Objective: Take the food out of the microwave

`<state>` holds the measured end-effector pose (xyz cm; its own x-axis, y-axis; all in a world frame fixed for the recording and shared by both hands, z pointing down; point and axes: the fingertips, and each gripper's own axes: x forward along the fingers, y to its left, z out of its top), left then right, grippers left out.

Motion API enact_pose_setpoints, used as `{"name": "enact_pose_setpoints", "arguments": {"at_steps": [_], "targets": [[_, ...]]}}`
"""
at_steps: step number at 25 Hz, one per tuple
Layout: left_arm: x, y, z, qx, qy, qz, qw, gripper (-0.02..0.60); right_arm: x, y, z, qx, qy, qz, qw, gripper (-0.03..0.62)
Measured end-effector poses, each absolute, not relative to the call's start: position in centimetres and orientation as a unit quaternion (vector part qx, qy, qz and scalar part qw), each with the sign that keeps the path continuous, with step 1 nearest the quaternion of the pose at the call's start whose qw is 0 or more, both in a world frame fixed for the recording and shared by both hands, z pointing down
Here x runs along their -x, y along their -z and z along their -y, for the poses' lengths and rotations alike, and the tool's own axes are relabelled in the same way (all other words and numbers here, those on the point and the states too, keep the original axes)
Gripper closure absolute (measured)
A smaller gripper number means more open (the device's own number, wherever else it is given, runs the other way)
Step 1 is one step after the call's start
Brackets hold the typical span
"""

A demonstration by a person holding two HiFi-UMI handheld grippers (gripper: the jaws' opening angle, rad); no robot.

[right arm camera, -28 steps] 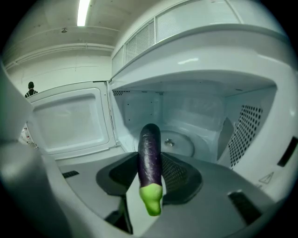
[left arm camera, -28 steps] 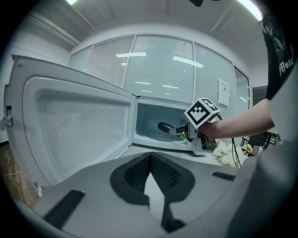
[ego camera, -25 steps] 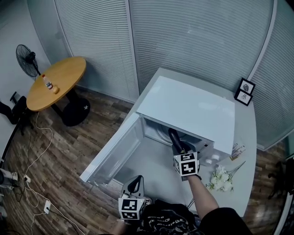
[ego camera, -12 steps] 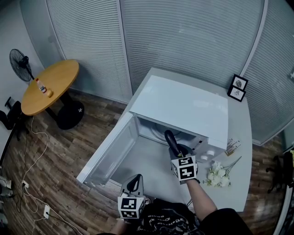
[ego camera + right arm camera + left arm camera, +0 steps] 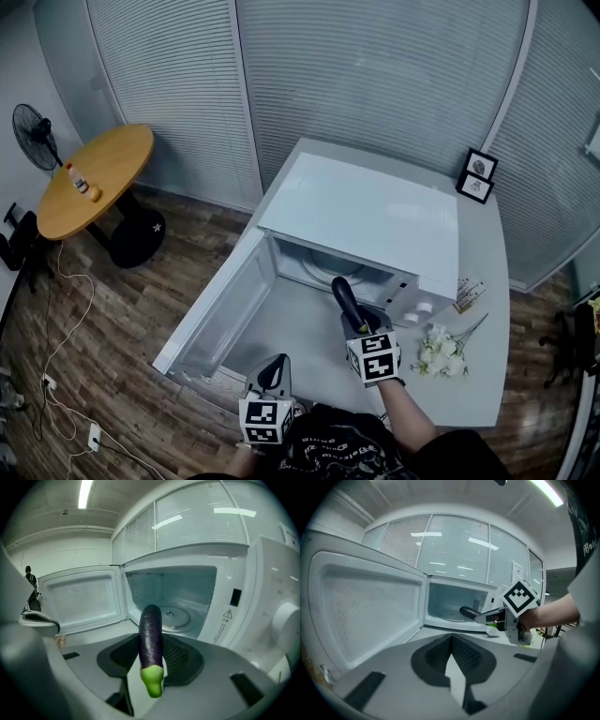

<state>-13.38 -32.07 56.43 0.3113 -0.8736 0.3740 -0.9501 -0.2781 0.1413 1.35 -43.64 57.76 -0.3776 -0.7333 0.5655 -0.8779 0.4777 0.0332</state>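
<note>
Withdrawn since earlier frame: eggplant (image 5: 343,298), clamped in right gripper (image 5: 354,324), tip at microwave (image 5: 375,220) opening, over counter (image 5: 487,366) front edge. Left gripper (image 5: 274,373) jaws together, empty. Removal judged nearly done; set-down pending.

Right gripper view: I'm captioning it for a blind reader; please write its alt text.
A purple eggplant with a green stem end is clamped in the right tool, in front of an open white microwave. Its door swings left and the turntable inside is bare.
</note>
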Motion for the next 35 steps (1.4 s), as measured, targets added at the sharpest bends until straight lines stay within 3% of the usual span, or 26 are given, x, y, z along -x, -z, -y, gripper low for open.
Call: {"name": "enact_pose_setpoints", "arguments": {"at_steps": [35], "targets": [[9.6, -56.2, 31.2, -0.830, -0.115, 0.522, 0.158, 0.574, -4.4, -55.8, 35.9, -0.549, -0.144, 0.794, 0.216, 0.442]]}}
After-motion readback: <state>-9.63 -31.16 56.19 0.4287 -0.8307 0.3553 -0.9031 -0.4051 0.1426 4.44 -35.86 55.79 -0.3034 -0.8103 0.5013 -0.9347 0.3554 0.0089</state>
